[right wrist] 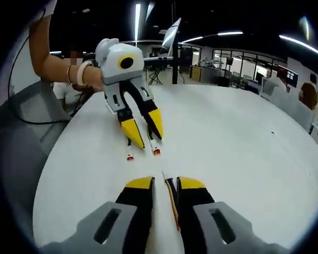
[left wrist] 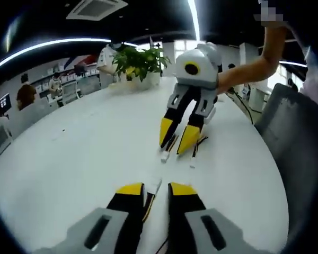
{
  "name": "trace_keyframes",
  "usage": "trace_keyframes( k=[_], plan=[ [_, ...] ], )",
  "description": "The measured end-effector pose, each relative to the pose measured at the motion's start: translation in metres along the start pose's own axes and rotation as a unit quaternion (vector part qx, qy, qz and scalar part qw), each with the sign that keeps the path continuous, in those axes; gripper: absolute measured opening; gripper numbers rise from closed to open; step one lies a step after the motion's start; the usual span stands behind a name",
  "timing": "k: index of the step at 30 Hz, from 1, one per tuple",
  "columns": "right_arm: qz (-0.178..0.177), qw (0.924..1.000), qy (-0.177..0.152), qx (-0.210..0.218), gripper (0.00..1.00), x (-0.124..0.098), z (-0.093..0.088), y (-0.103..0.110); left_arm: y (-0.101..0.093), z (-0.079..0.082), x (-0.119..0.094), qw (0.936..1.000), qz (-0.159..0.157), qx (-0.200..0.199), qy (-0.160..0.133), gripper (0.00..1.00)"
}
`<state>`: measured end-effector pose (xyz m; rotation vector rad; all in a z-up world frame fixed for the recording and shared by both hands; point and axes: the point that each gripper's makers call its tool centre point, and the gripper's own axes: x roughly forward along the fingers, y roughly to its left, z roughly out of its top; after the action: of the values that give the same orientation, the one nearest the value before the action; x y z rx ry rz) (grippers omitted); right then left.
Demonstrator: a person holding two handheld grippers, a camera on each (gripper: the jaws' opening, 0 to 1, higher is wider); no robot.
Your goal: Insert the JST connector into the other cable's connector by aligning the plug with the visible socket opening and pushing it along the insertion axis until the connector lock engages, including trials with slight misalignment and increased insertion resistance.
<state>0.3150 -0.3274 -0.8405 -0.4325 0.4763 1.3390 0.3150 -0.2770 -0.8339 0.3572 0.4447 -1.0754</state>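
Left gripper [left wrist: 155, 191] pinches its plug [left wrist: 154, 184] at 6 o'clock; right gripper [right wrist: 166, 185] pinches its cable [right wrist: 172, 203]. Connectors well apart over the table [left wrist: 85, 153]. Any tilt closing in could jam the lock.

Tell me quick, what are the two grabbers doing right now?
Left gripper: shut on a white connector with its cable.
Right gripper: shut on a thin cable, its connector tip poking out between the fingertips.

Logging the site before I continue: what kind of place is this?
Probably an open-plan office or showroom: a large white table, a potted plant, linear ceiling lights, and glass partitions behind.
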Motion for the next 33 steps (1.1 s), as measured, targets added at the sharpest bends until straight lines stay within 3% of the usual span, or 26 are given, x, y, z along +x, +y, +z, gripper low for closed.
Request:
trace_keyframes(
  k=[9, 16, 33],
  plan=[
    [0.008, 0.9999, -0.007, -0.002, 0.11, 0.0056, 0.0014, -0.0015, -0.0010, -0.0060, 0.0038, 0.9997, -0.003, 0.018, 0.013, 0.09],
    [0.010, 0.9999, -0.007, -0.008, 0.10, 0.0057, 0.0015, -0.0011, -0.0021, -0.0045, 0.0082, 0.9996, -0.013, 0.026, 0.005, 0.04],
    [0.020, 0.9996, -0.007, -0.020, 0.05, 0.0081, -0.0014, -0.0018, -0.0013, -0.0033, 0.0098, 0.9995, -0.023, 0.023, -0.005, 0.01]
  ],
)
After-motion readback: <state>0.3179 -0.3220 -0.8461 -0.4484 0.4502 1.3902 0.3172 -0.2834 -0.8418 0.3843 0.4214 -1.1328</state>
